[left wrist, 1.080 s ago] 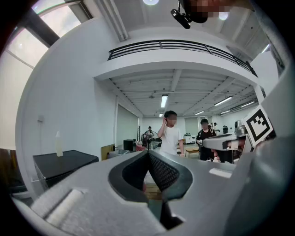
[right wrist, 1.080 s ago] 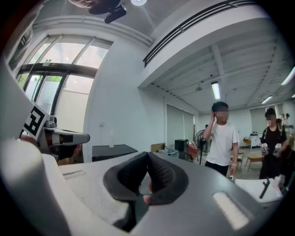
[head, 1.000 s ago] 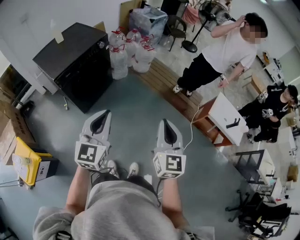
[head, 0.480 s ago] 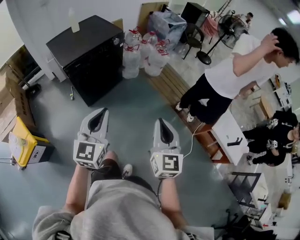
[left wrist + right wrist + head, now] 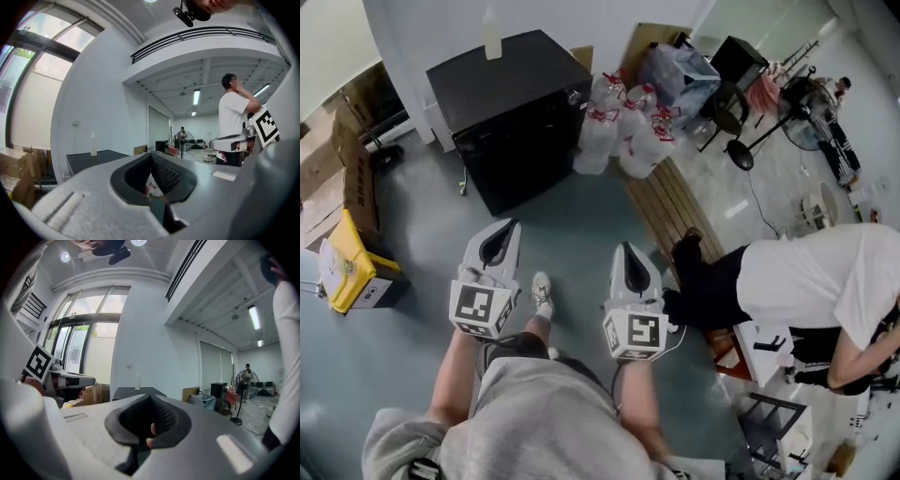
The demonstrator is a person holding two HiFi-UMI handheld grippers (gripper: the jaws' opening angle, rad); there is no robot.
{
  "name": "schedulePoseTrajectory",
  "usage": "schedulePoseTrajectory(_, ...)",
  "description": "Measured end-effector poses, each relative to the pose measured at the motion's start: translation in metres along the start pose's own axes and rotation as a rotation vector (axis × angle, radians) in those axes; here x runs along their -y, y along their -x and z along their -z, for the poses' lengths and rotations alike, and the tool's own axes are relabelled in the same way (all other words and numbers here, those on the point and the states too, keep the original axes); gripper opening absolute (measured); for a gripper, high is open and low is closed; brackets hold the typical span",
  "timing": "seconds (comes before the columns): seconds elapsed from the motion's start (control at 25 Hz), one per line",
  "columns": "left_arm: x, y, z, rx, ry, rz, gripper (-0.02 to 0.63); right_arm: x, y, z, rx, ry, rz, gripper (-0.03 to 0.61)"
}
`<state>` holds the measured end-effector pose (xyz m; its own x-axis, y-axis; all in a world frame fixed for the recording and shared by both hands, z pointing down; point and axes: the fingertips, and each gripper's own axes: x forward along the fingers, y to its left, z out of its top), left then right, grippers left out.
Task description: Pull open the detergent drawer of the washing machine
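Black machine (image 5: 514,117) now nearer, more central.

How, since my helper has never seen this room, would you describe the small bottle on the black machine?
Find the big black machine against the white wall. On its flat top, near the back edge, stands a slim pale bottle. Unlike the fat red-topped water jugs on the floor beside the machine, it stands alone, up high.

black boxy machine (image 5: 511,103) | pale grey left gripper (image 5: 508,228), black-and-white marker cube (image 5: 478,309) | right gripper (image 5: 627,249) alike | yellow plastic bin (image 5: 347,267) | blue-grey floor (image 5: 572,225) | red-capped clear jugs (image 5: 595,141)
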<state>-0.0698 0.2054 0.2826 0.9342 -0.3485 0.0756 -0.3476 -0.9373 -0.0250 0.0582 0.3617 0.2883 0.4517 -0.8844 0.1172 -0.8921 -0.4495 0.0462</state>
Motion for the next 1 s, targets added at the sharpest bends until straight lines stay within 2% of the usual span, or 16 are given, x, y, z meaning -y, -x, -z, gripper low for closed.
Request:
schedulePoseTrajectory(0.28,-0.07,-0.082,-0.002,-0.017,0.019,-0.093,0.011,0.017,-0.12,-0.012,-0.016,0.001,-0.081,0.003)
schedulePoseTrajectory(0.52,-0.127,-0.134,-0.004,-0.027,0.03,-0.172,0.011,0.01,-0.212,-0.014,-0.036,-0.007,-0.177,0.003)
schedulePoseTrajectory(1.0,-0.237,-0.153,0.014,-0.053,0.071,-0.415,0.011,-0.063,-0.351,-0.018,-0.04,0.017,-0.47,0.003)
